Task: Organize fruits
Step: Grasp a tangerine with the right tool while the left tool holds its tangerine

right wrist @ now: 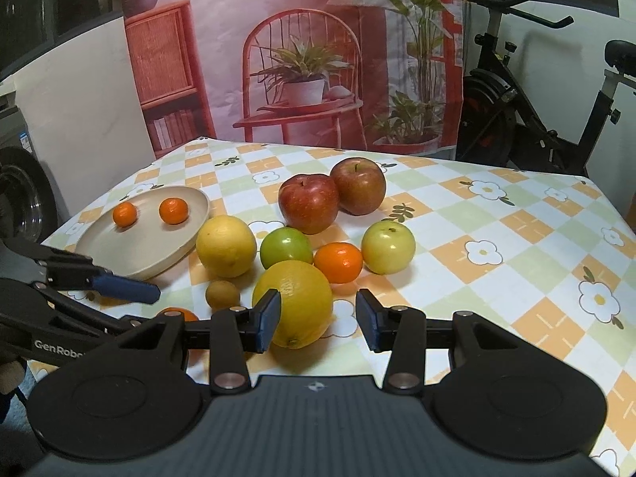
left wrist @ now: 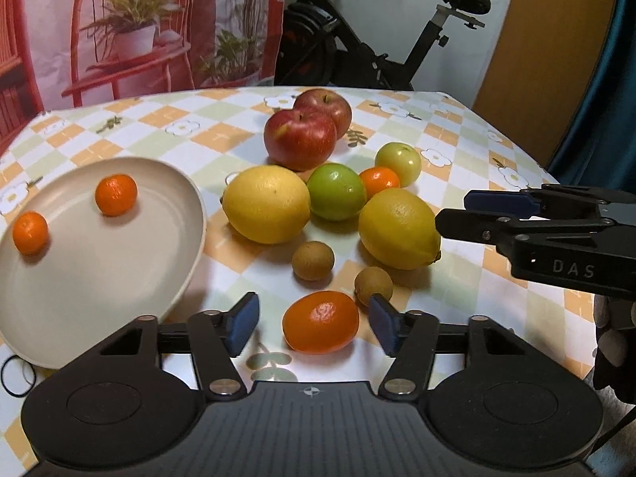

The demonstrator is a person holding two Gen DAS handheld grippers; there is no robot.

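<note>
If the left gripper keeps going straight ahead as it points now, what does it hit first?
Most likely the large mandarin, which sits on the tablecloth between the open fingers of the left gripper, just ahead. Beyond it lie two small brown fruits; exact depth is unclear.

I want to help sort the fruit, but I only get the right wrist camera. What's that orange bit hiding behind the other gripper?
Observer: It's a large round orange mandarin, lying on the checked tablecloth between the fingers of the open left gripper, not gripped.
Child: I can see only one little brown fruit. Are there more?
Observer: Yes, two. The first small brown round fruit is the one you see. A second small brown round fruit sits close beside the near yellow lemon, which hides it from you.
</note>
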